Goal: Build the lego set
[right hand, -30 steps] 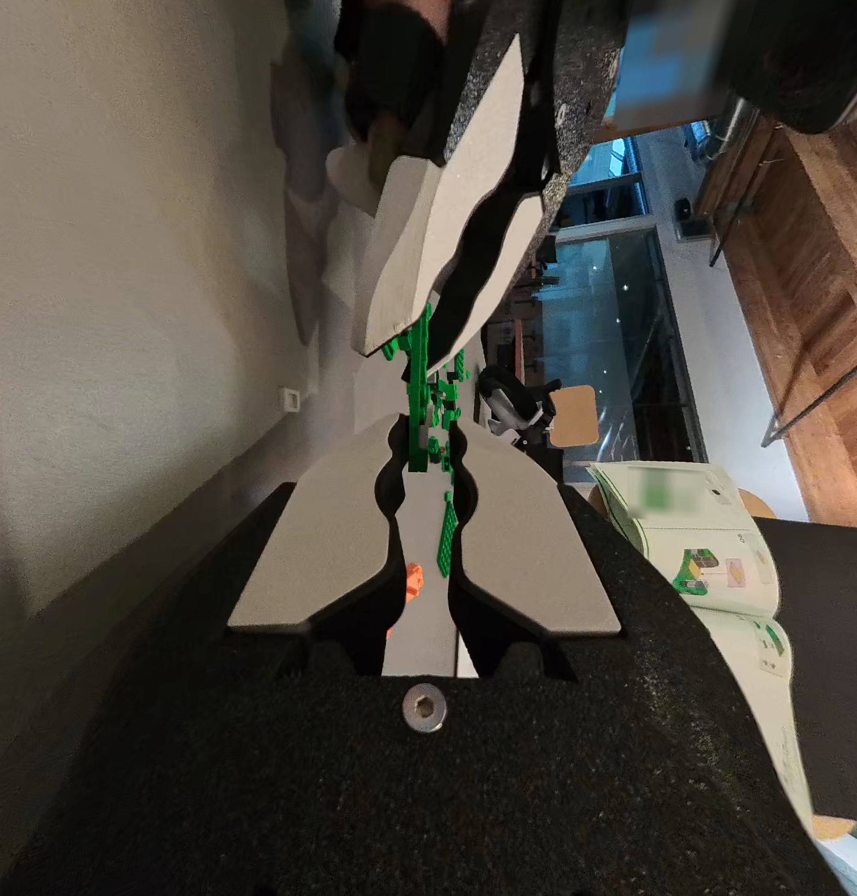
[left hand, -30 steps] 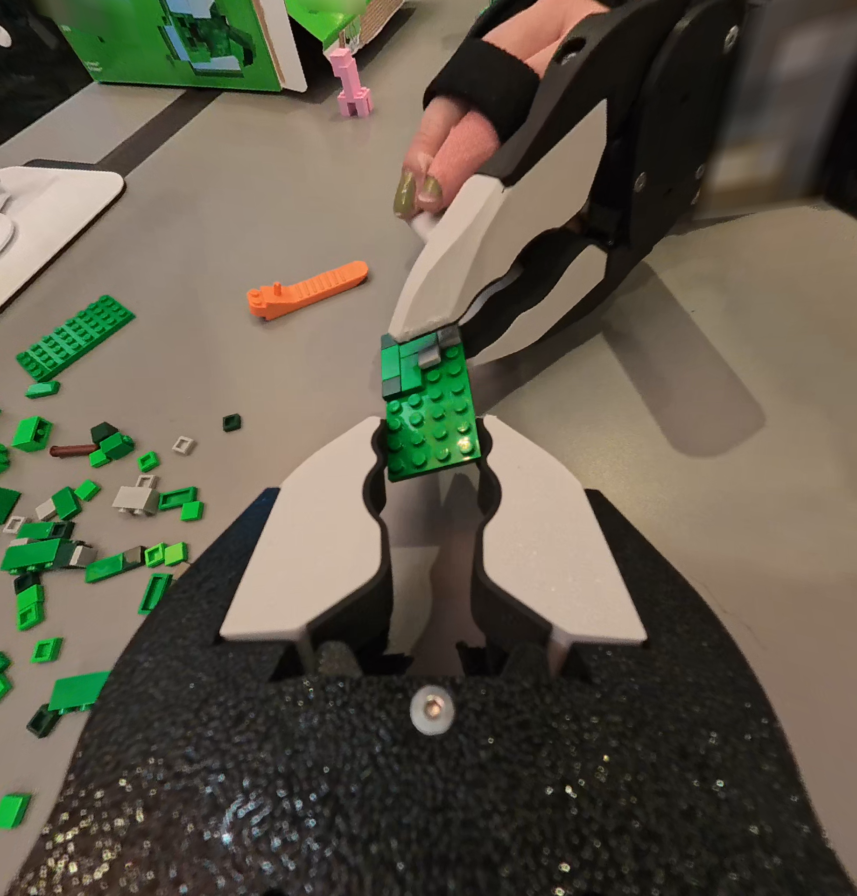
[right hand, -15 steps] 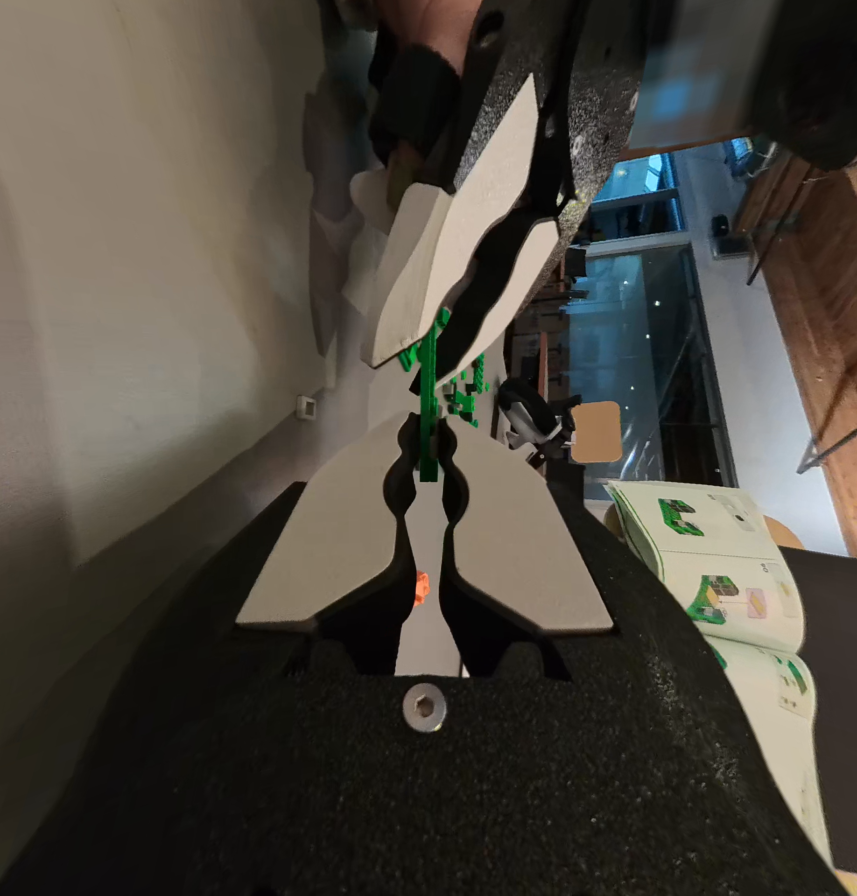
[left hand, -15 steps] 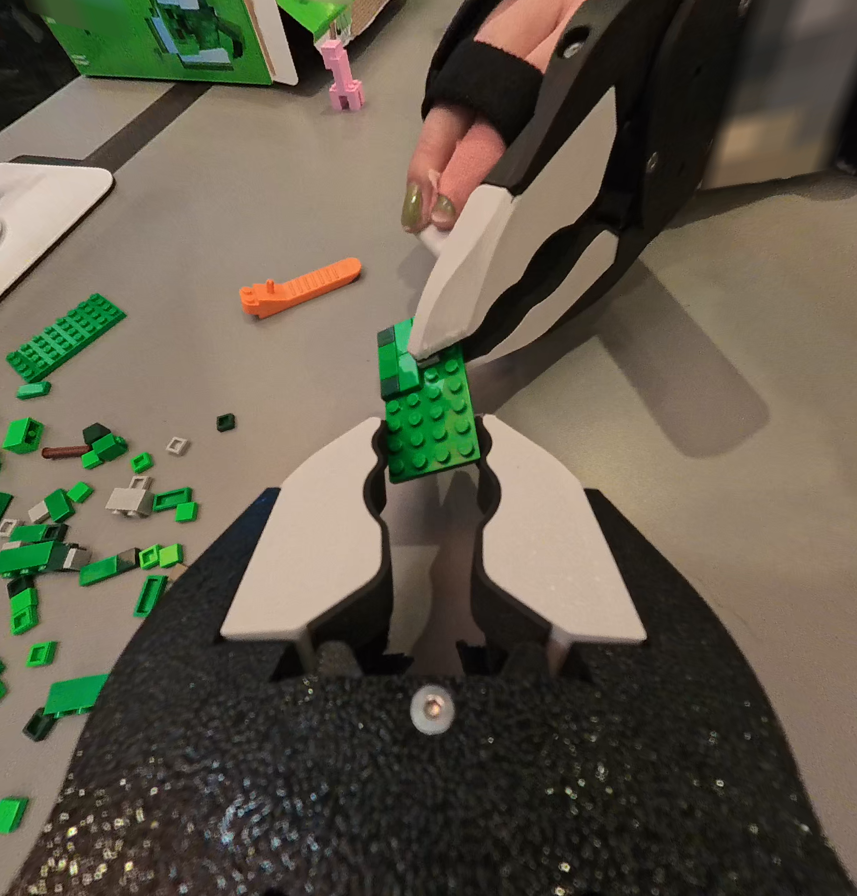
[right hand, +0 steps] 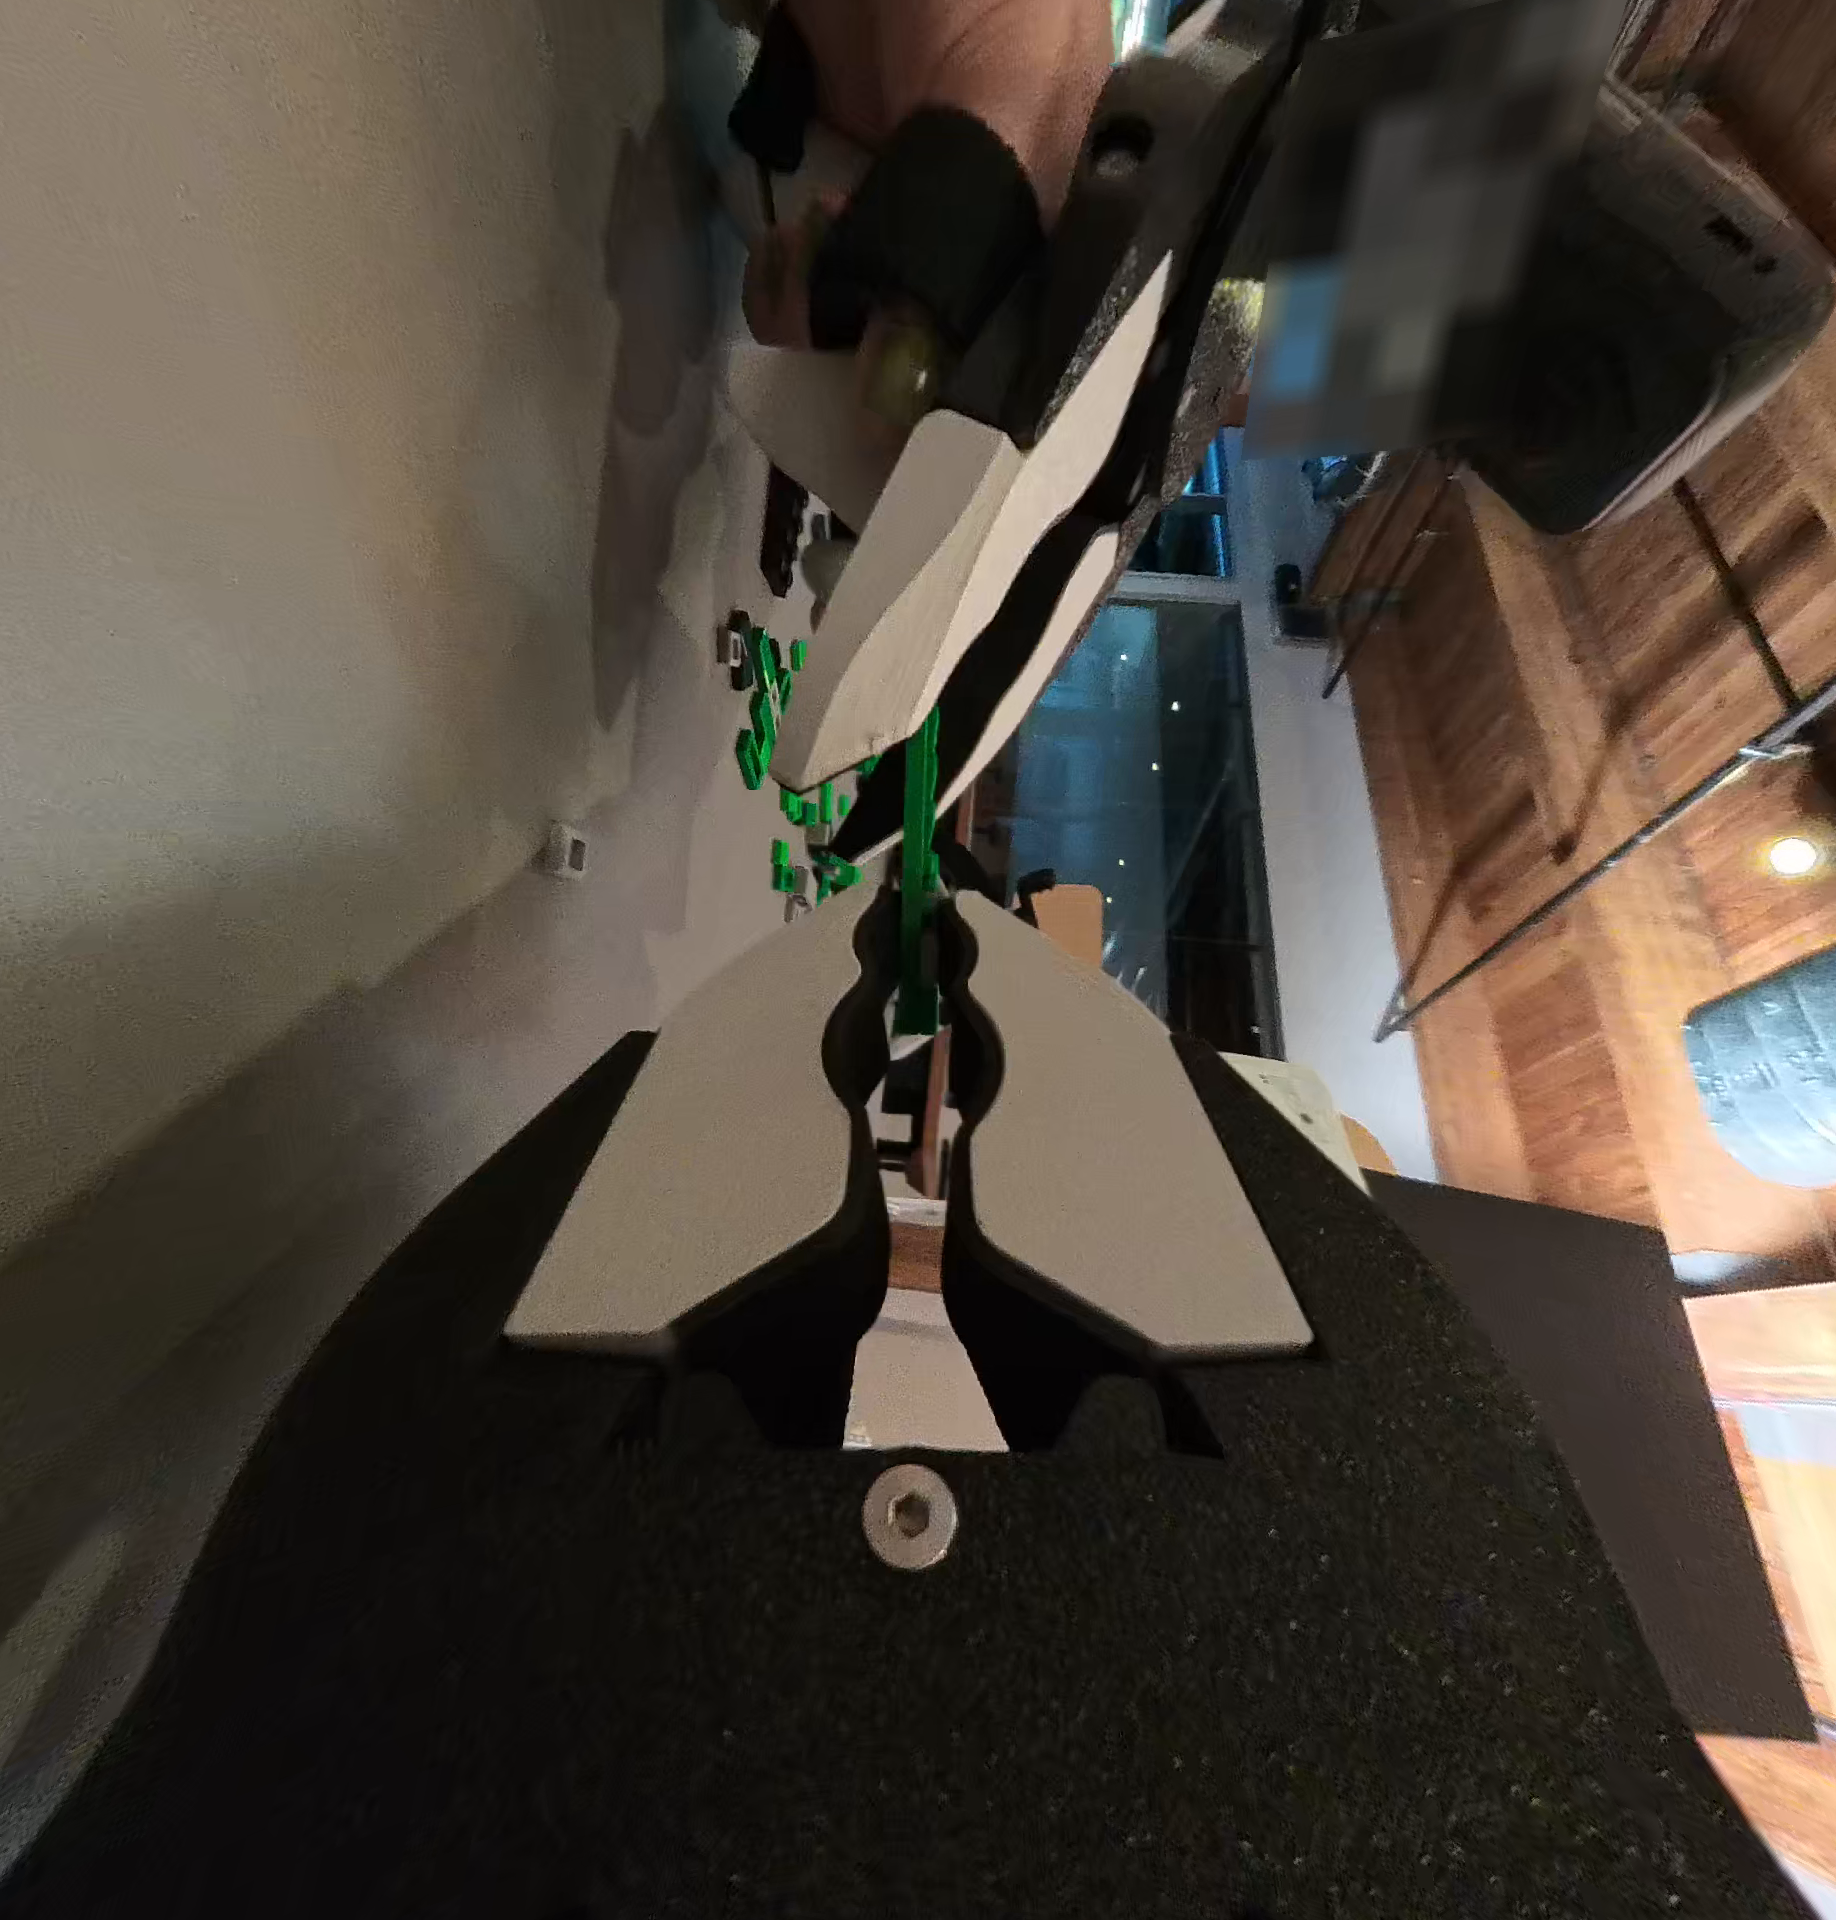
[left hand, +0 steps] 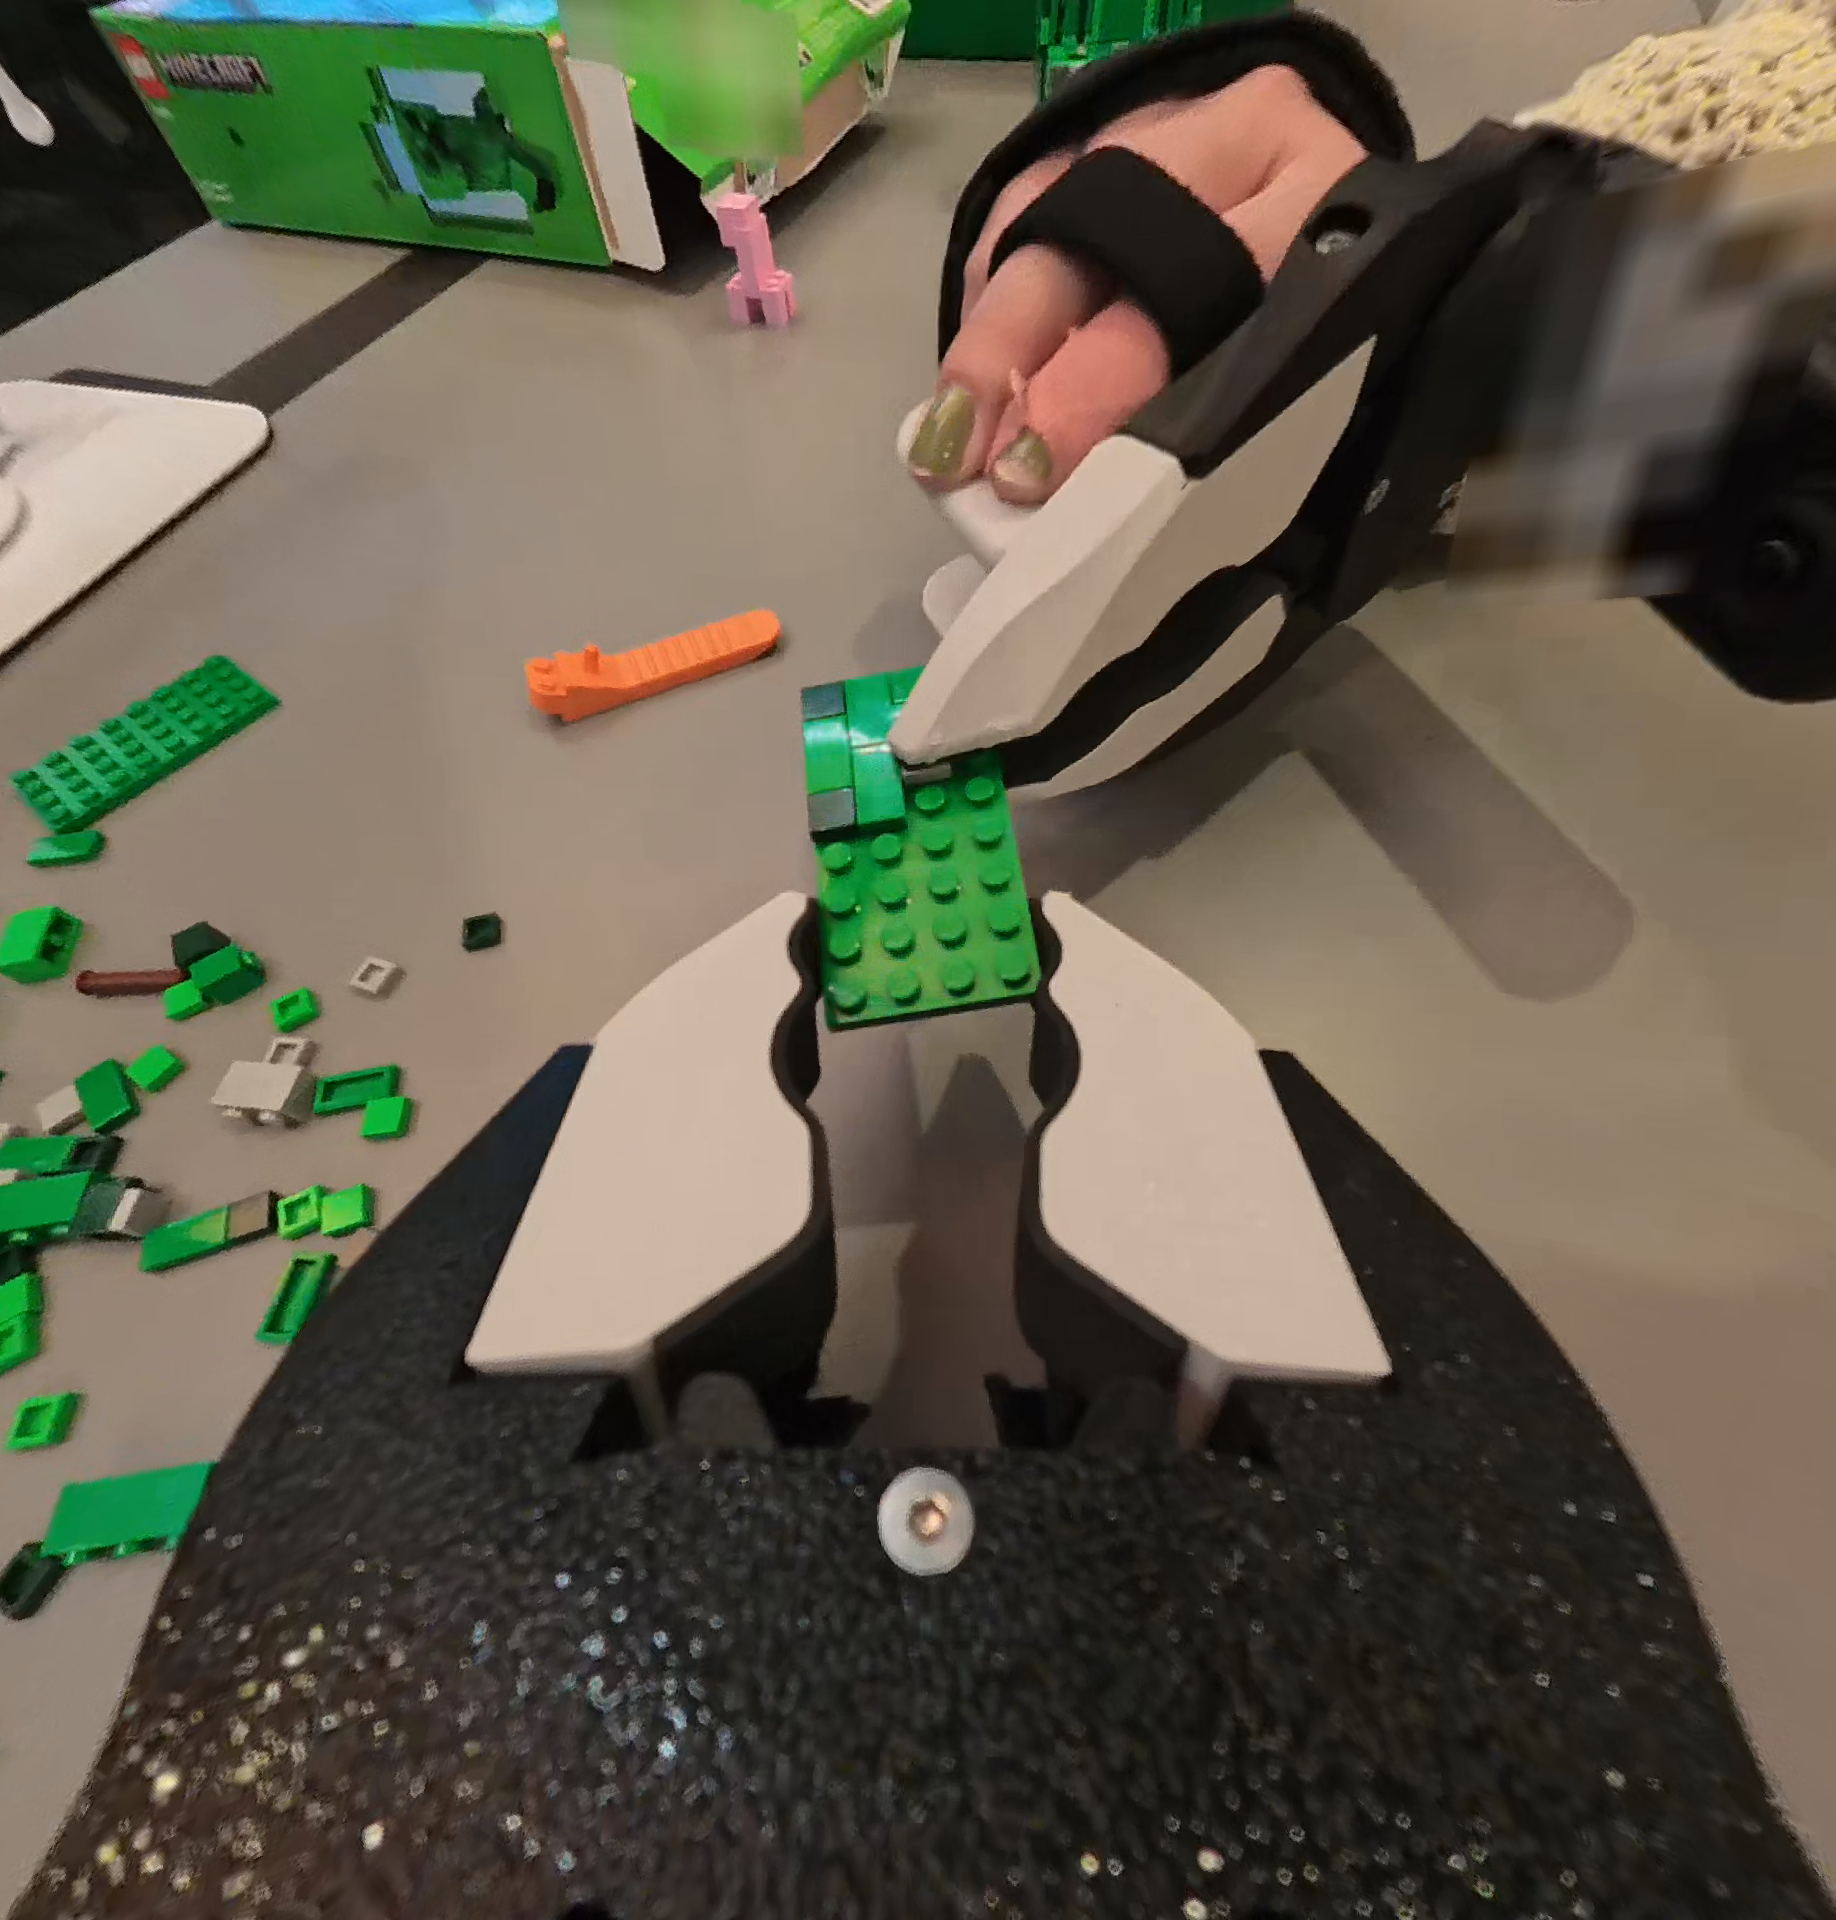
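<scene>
A green studded plate (left hand: pixel 924 894) is held above the grey table. Smooth green and dark green tiles (left hand: pixel 852 758) cover its far left corner. My left gripper (left hand: pixel 924 935) is shut on the plate's near end and grips its two side edges. My right gripper (left hand: pixel 955 764) comes in from the upper right, with its jaws clamped on the plate's far end, one finger over the tiles. In the right wrist view the plate (right hand: pixel 919 810) shows edge-on between my right gripper's (right hand: pixel 919 925) shut fingers, and my left gripper (right hand: pixel 872 800) holds it farther off.
Loose green and grey pieces (left hand: pixel 114 1143) lie scattered at the left, with a long green plate (left hand: pixel 145 738). An orange brick separator (left hand: pixel 649 665) lies behind the held plate. A pink figure (left hand: pixel 753 260), a green box (left hand: pixel 374 135) and a white base (left hand: pixel 83 478) stand at the back.
My right gripper's jaws have closed onto the plate's far end, and its upper finger has slid over a small grey tile. My left gripper keeps its hold.
</scene>
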`<state>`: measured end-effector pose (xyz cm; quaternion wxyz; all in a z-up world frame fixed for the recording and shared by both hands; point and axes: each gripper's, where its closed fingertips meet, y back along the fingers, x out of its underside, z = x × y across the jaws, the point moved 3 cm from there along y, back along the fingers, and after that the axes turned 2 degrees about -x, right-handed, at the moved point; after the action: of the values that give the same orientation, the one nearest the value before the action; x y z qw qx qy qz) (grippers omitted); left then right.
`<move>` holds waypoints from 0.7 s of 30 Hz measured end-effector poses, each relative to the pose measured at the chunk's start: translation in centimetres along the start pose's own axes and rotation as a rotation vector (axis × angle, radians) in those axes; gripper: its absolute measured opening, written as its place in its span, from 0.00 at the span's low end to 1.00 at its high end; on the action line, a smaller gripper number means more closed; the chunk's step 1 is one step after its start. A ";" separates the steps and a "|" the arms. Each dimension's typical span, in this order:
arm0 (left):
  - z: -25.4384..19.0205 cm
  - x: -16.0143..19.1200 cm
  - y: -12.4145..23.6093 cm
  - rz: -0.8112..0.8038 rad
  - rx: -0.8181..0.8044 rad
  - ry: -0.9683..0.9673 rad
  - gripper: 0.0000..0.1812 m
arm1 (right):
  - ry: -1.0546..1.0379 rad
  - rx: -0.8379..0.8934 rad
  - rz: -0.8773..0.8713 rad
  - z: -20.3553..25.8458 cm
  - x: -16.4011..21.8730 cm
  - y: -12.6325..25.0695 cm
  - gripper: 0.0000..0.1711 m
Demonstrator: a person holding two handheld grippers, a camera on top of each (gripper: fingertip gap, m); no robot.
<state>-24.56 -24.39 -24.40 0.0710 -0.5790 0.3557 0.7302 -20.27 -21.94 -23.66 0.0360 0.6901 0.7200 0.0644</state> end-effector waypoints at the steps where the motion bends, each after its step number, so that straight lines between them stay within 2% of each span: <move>1: 0.0 0.0 0.0 -0.006 -0.009 -0.018 0.20 | 0.000 0.006 -0.002 -0.1 0.0 0.0 0.04; 4: 0.1 -0.4 0.1 -0.033 -0.013 -0.005 0.20 | -0.071 0.061 -0.024 -0.7 0.0 0.1 0.07; 6: 0.4 -0.2 0.2 -0.024 -0.013 0.036 0.20 | -0.200 0.052 -0.020 -1.0 0.4 0.0 0.22; 7: 0.5 -0.2 0.2 -0.025 -0.004 0.053 0.20 | -0.264 0.037 -0.011 -1.1 0.8 -0.2 0.26; 9: 0.6 -0.2 0.4 -0.026 0.017 0.094 0.20 | -0.329 0.028 -0.012 -1.2 1.4 -0.2 0.25; 14: 0.6 0.0 0.5 -0.014 0.073 0.176 0.20 | -0.328 -0.055 -0.043 0.0 1.1 -0.2 0.13; 21: 0.3 0.3 0.2 0.024 0.083 0.163 0.20 | -0.288 -0.075 -0.049 0.0 0.4 -0.5 0.11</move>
<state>-24.98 -24.50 -24.60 0.0568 -0.6286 0.3971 0.6663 -20.74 -21.60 -23.74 0.1663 0.6727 0.7210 -0.0095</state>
